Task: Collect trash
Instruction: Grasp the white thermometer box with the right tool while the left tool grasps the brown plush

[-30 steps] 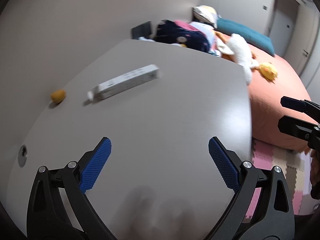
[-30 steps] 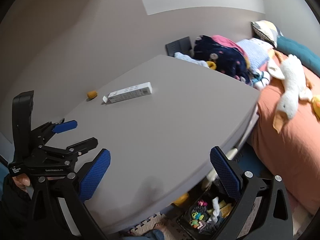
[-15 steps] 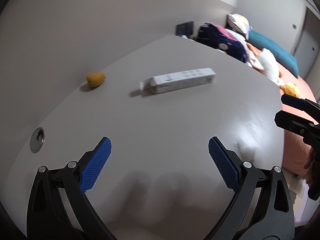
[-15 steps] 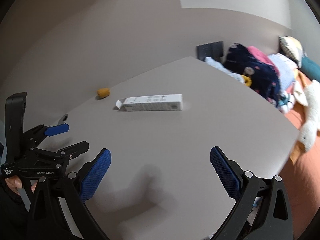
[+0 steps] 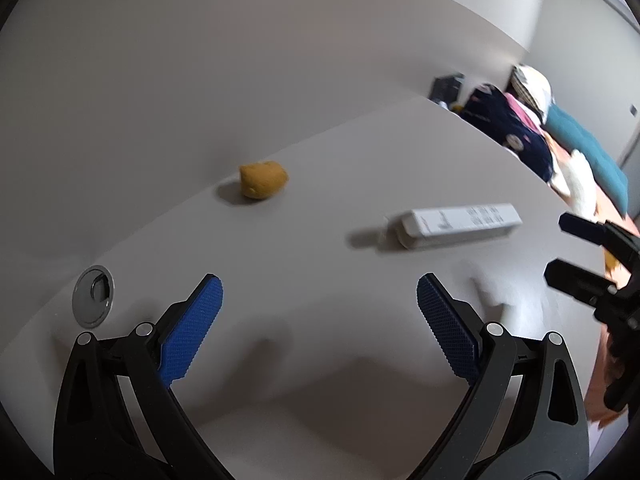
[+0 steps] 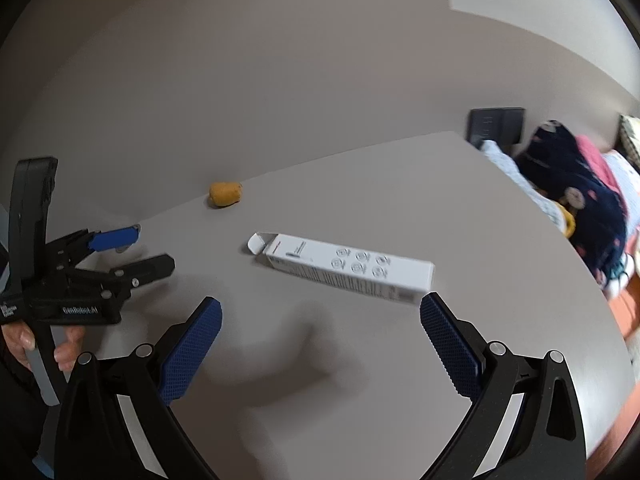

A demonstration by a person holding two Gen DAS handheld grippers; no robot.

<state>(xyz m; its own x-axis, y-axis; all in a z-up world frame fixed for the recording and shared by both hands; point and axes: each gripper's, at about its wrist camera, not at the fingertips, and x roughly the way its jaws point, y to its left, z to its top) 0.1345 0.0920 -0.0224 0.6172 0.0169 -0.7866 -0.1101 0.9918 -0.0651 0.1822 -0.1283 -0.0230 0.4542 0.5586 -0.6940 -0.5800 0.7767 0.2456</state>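
Note:
A long white carton point(image 6: 344, 268) with one end flap open lies on the grey table point(image 6: 400, 360); it also shows in the left wrist view point(image 5: 460, 222). A small orange-yellow lump point(image 5: 263, 179) lies near the table's back edge by the wall, and shows in the right wrist view point(image 6: 225, 193). My left gripper point(image 5: 320, 320) is open and empty above the table, short of both objects. My right gripper point(image 6: 320, 332) is open and empty, its right fingertip close to the carton's near end.
A round metal cable grommet point(image 5: 93, 295) sits in the table at the left. Beyond the table's right edge is a bed with an orange cover point(image 6: 632, 280), dark clothes point(image 6: 580, 176) and a teal pillow point(image 5: 588, 152). A plain wall point(image 5: 200, 60) backs the table.
Both grippers have swung left and moved in over the table. The carton and the orange lump now look larger and nearer. Both jaws stay open.

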